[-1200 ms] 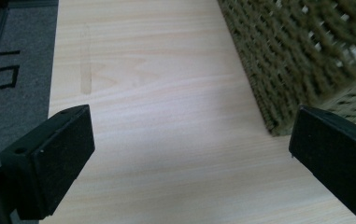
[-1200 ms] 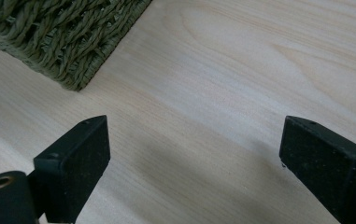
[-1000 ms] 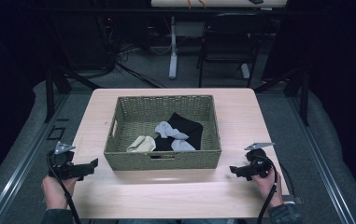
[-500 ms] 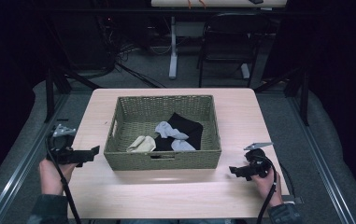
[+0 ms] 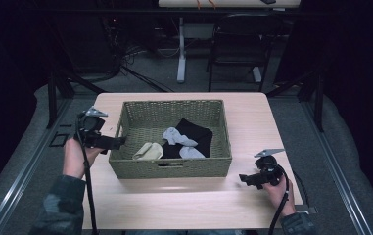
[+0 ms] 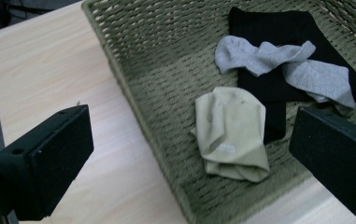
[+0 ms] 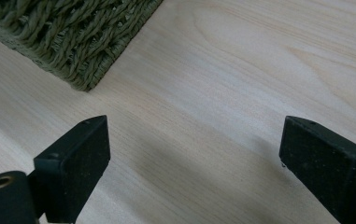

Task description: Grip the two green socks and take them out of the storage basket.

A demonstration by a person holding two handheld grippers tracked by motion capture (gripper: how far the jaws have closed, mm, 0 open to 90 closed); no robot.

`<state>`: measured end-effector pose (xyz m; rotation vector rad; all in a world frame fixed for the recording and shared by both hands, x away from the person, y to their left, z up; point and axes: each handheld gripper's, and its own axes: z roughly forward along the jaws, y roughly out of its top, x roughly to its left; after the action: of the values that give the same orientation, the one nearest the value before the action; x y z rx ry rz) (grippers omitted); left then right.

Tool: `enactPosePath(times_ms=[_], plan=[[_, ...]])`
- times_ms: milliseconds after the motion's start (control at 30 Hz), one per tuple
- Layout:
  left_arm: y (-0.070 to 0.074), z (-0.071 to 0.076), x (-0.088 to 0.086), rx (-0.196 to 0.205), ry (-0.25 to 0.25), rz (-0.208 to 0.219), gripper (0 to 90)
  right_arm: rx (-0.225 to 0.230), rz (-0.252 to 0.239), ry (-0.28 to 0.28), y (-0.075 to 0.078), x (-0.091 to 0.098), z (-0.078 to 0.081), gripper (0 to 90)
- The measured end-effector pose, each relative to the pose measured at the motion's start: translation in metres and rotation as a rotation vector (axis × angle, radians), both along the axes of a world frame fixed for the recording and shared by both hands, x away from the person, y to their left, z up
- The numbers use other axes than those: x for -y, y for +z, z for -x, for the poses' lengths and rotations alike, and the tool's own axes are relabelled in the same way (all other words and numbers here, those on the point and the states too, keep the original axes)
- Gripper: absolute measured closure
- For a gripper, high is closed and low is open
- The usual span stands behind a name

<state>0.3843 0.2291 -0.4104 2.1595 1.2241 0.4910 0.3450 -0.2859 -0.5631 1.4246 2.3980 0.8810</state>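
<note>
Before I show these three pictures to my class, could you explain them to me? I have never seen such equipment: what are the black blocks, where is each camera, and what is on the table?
A person sits at a wooden table and holds a hand tool in each hand, each with two black jaws that pinch. The high view looks down from above: the left gripper is lifted at the left rim of a woven basket, and the right gripper sits low over the table near the basket's right front corner. The other two pictures come from cameras riding on the tools; the black blocks are their own jaws. Both stand wide apart and hold nothing. In the basket lie a beige sock, grey socks and black socks. The left gripper points toward the beige one.
</note>
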Motion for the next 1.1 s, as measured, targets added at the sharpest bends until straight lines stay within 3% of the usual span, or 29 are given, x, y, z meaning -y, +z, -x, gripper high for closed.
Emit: enactPosePath(times_ms=[200,433,533,567,733,833,900,967,1100], plan=[[-0.005,-0.019,0.022,-0.044,-0.045,-0.044,0.0,-0.003,-0.002,-0.005,0.0,0.002,0.001,8.2],[-0.025,-0.041,0.048,-0.12,-0.101,-0.101,2.3,-0.012,-0.001,-0.009,0.0,0.005,0.004,8.3],[-0.03,-0.045,0.053,-0.134,-0.101,-0.124,1.6,-0.017,-0.001,-0.006,-0.001,0.006,0.004,8.2],[-0.036,-0.051,0.06,-0.162,-0.108,-0.146,0.4,-0.016,-0.001,-0.005,-0.001,0.006,0.004,8.3],[-0.046,-0.057,0.07,-0.193,-0.128,-0.173,0.0,-0.013,0.002,-0.005,-0.001,0.005,0.003,8.3],[-0.052,-0.062,0.073,-0.226,-0.157,-0.118,0.0,-0.014,-0.003,-0.001,-0.001,0.004,0.003,8.3],[-0.057,-0.064,0.077,-0.237,-0.158,-0.144,0.0,-0.016,0.0,0.005,-0.001,0.004,0.003,8.3],[-0.064,-0.067,0.083,-0.273,-0.176,-0.173,0.0,-0.013,-0.003,0.001,-0.001,0.004,0.003,8.3],[-0.07,-0.071,0.088,-0.297,-0.19,-0.201,2.4,-0.012,-0.001,0.0,-0.001,0.004,0.003,8.3]])
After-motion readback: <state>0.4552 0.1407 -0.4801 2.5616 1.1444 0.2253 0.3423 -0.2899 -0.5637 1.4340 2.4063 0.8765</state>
